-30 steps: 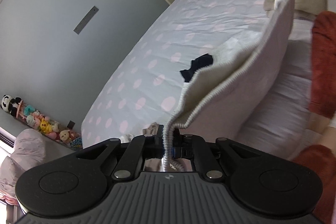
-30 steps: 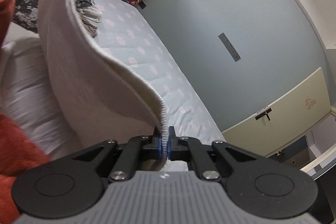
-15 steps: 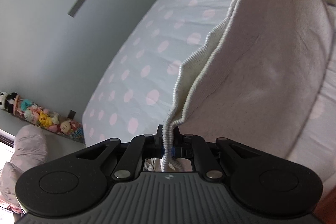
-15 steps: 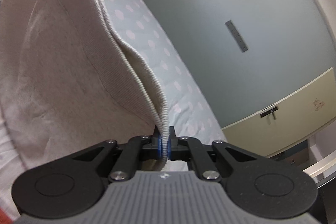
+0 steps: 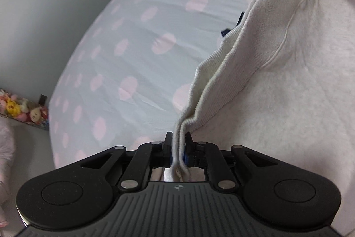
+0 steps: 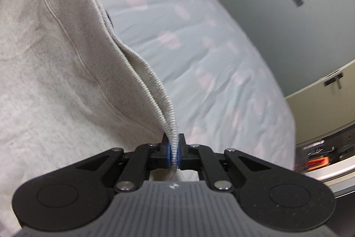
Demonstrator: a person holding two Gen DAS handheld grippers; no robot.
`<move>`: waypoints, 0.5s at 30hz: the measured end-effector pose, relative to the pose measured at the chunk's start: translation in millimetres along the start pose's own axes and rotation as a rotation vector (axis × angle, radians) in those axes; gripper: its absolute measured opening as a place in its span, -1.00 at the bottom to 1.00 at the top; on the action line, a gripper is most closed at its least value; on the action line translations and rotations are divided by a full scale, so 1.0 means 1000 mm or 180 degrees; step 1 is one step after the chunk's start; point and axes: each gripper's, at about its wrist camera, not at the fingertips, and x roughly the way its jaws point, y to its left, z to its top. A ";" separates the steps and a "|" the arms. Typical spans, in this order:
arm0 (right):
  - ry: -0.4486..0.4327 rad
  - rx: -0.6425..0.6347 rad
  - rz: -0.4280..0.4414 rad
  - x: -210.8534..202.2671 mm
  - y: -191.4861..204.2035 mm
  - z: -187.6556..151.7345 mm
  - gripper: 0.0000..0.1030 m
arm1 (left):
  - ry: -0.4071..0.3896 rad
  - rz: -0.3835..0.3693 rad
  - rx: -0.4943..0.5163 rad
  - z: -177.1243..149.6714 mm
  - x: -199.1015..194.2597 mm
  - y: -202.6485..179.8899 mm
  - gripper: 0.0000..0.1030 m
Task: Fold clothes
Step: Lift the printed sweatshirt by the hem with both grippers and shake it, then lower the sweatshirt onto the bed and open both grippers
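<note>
Pinching the ribbed hem of a cream sweatshirt [image 5: 288,86], right tongs [image 6: 173,151] clamped tight, left tongs [image 5: 178,149] opening, hem between them, polka-dot bed [image 5: 137,41] beyond.

I was working in a home bedroom. A bed [image 5: 137,41] filled most of what I saw, covered with a pale blue sheet dotted with pink spots. Behind it stood a plain grey-blue wall [image 6: 261,21]. A row of small plush toys [image 5: 20,109] sat low along that wall in my left view. In my right view a cream door with a dark handle [image 6: 332,79] stood past the end of the bed.
</note>
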 end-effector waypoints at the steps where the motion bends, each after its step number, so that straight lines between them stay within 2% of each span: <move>1: 0.0035 0.0031 0.0047 0.010 0.001 -0.001 -0.87 | 0.0023 -0.0034 -0.0022 -0.002 0.009 -0.001 -0.82; 7: 0.0130 0.0302 0.0225 0.046 0.006 -0.006 -0.84 | 0.0056 -0.0078 -0.0153 -0.019 0.039 -0.004 -0.68; 9: 0.0127 0.0400 0.0212 0.050 0.010 -0.010 -0.69 | 0.0019 -0.0089 -0.0259 -0.025 0.042 -0.003 -0.64; 11: 0.0107 0.0500 0.0148 0.054 0.007 -0.018 -0.27 | -0.0014 -0.0080 -0.0392 -0.028 0.040 0.001 -0.43; 12: 0.0094 0.0559 0.0117 0.046 0.005 -0.025 -0.21 | -0.0038 -0.0053 -0.0453 -0.027 0.040 0.002 -0.36; 14: 0.0068 0.0744 0.0129 0.044 -0.002 -0.026 -0.07 | -0.0085 -0.0024 -0.0597 -0.027 0.035 0.008 0.01; 15: 0.0056 0.0854 0.0156 0.043 -0.006 -0.027 -0.06 | -0.0114 -0.0029 -0.0682 -0.031 0.031 0.010 0.02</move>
